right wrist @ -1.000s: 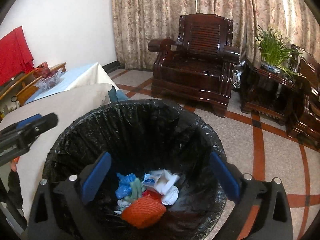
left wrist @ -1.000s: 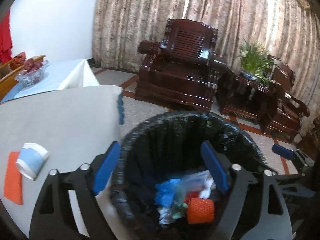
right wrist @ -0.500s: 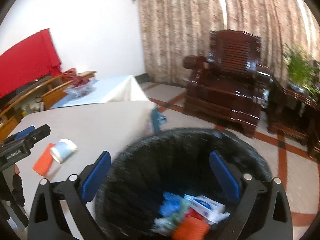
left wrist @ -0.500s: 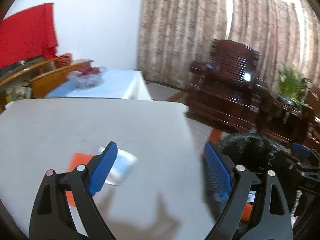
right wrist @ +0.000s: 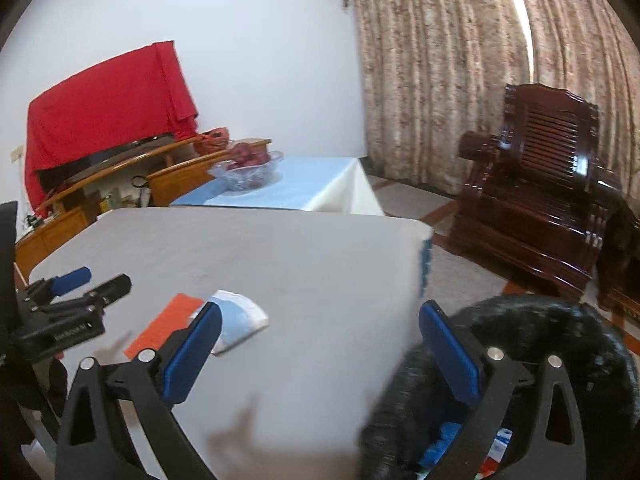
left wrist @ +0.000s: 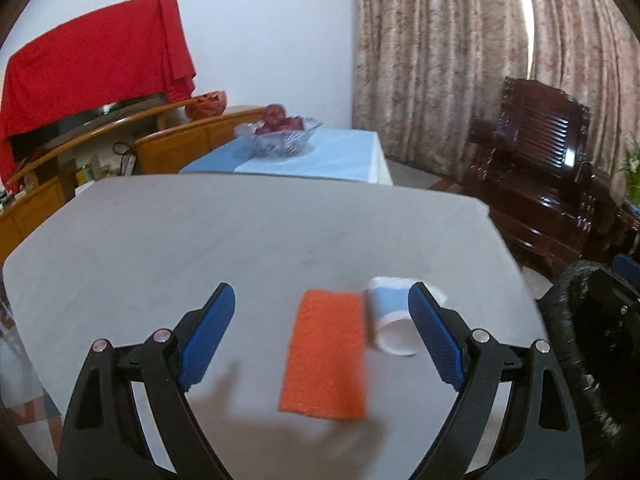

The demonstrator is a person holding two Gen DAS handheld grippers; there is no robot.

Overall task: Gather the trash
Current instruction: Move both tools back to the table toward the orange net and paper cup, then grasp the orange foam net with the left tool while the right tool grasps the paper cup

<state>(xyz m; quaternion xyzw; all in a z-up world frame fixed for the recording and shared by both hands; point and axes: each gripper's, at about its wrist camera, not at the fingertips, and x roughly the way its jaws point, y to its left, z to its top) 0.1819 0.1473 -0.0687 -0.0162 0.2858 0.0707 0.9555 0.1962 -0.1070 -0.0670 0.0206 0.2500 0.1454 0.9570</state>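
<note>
Now, through your left wrist camera, your left gripper (left wrist: 320, 320) hangs over the grey table (left wrist: 240, 240) with its blue pads (left wrist: 206, 338) spread wide and nothing between them touching either one. Below the gap lies a flat orange mesh piece (left wrist: 326, 356), and just beside it on the right, touching or nearly so, a paper cup (left wrist: 394, 322) lies on its side, white with a pale blue band, its open mouth turned toward you. Your right-hand pad overlaps the cup in this view, but whether it touches it you cannot tell. At the right edge sits the black-lined trash bin (left wrist: 584, 344), off the table and lower. Farther back stand a table under a light blue cloth with a glass fruit bowl (left wrist: 280, 136), a red cloth (left wrist: 92, 80) draped over furniture, curtains, and a dark wooden armchair (left wrist: 536, 160).

Through your right wrist camera, your right gripper (right wrist: 320, 348) also has its fingers wide apart and empty. It sits over the table's near right corner, with the trash bin (right wrist: 520, 340) under its right finger; scraps of blue and white trash show inside. The paper cup (right wrist: 240, 318) and the orange mesh piece (right wrist: 164, 326) lie to the left, partly behind your left pad. Your left gripper (right wrist: 80, 292) reaches in from the left edge, close to the mesh.
</note>
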